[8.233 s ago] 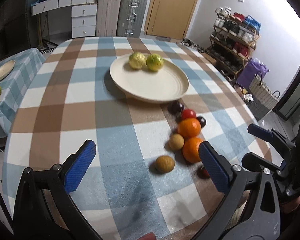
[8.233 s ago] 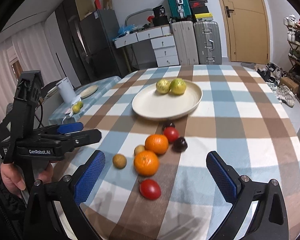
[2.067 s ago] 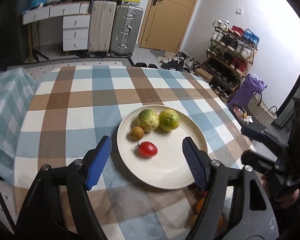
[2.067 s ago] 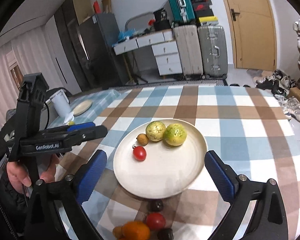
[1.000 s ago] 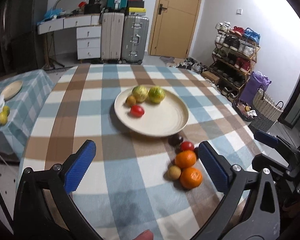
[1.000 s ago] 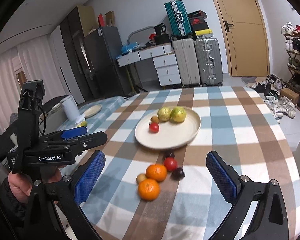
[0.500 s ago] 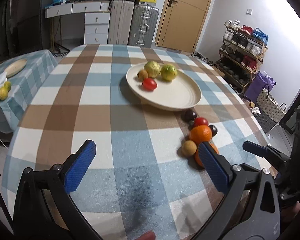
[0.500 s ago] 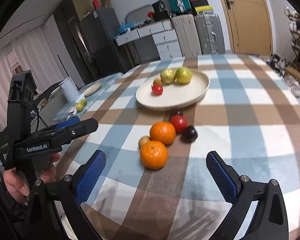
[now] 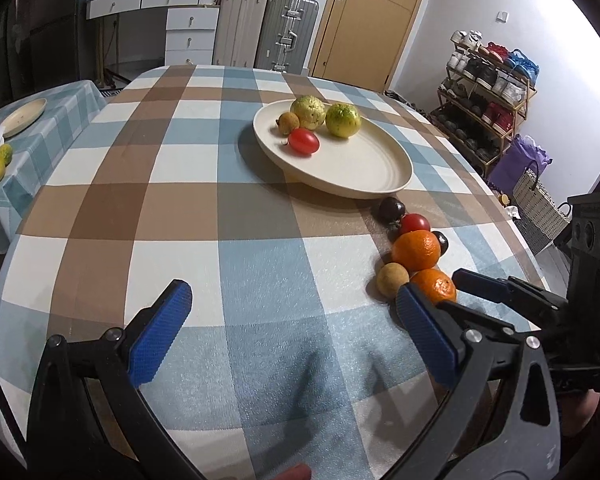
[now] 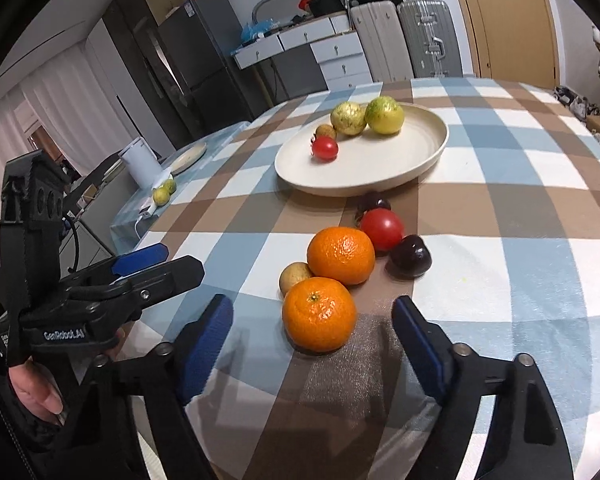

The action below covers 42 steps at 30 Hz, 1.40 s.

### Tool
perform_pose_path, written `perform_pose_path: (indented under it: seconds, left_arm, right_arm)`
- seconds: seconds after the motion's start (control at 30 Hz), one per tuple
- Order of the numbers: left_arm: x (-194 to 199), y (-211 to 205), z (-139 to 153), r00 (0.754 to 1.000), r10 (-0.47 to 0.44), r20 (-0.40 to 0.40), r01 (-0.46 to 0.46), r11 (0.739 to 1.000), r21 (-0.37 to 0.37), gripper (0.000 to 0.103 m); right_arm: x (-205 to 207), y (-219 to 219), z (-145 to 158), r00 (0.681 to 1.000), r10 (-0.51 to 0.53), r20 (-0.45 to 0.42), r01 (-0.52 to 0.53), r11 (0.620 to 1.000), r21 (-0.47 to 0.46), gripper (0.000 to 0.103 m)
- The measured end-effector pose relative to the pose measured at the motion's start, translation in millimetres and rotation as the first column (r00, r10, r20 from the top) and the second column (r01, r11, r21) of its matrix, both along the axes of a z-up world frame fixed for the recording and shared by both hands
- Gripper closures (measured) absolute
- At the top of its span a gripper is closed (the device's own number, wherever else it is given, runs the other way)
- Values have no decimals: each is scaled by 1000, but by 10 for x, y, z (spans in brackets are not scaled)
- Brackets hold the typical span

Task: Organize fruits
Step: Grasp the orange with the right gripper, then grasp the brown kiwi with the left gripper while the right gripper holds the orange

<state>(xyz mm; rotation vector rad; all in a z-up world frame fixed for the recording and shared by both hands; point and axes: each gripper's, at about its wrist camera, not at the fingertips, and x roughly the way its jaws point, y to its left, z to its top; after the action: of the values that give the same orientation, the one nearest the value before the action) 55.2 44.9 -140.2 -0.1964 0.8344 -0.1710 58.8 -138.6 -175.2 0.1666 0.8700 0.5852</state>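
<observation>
A cream plate [image 9: 356, 178] [image 10: 400, 168] holds two yellow-green fruits [image 9: 342, 120], a small brown fruit [image 9: 289, 123] and a red tomato [image 9: 304, 141]. On the checked cloth lie two oranges [image 10: 319, 314] [image 10: 341, 255], a small brown fruit [image 10: 294, 275], a red tomato [image 10: 382, 229] and two dark plums [image 10: 412, 257]. My right gripper [image 10: 314, 346] is open, its fingers on either side of the near orange without touching it. My left gripper [image 9: 292, 334] is open and empty over bare cloth, left of the fruit cluster.
A side table [image 9: 28, 136] at the left carries a small plate and two yellow fruits. Suitcases, drawers and a door stand behind the table. A shoe rack [image 9: 488, 88] and bags stand to the right. The table edge is close to both grippers.
Both grippers have dropped closer to the table. My right gripper has narrowed and come up around the near orange. The fruit has not moved.
</observation>
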Motion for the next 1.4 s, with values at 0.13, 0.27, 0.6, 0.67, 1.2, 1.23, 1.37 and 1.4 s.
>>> perform_pose_path:
  seconds: [0.13, 0.27, 0.6, 0.67, 1.2, 1.23, 1.37, 1.4]
  left_arm:
    - [43, -14, -41, 1000, -1, -9, 1, 1000, 0, 1]
    - [57, -30, -63, 1000, -5, -15, 5, 1000, 4, 1]
    - [106, -92, -78, 999, -31, -21, 31, 999, 13, 1]
    - [133, -127, -89, 999, -39, -26, 39, 999, 22, 1]
    - [405, -607, -231, 985, -159, -70, 163, 984, 68, 1]
    - [419, -607, -224, 985, -161, -68, 166, 984, 61, 1]
    - [472, -559, -238, 981, -175, -78, 176, 984, 7, 2]
    - [484, -543, -247, 980, -183, -83, 183, 983, -8, 3]
  right_arm:
    - [31, 23, -43, 1000, 9, -15, -9, 1000, -4, 31]
    - [45, 34, -83, 999, 12, -34, -12, 1000, 1, 50]
    - [-15, -54, -95, 999, 36, -35, -34, 998, 50, 61]
    - [-39, -125, -69, 999, 27, -19, -26, 998, 60, 61]
    - [-109, -586, 86, 997, -19, 73, 8, 989, 146, 61]
    - [-109, -612, 89, 997, -21, 73, 10, 988, 153, 61]
    - [-113, -676, 118, 996, -23, 81, 10, 986, 167, 61]
    - [-112, -691, 129, 996, -21, 84, 7, 985, 171, 61]
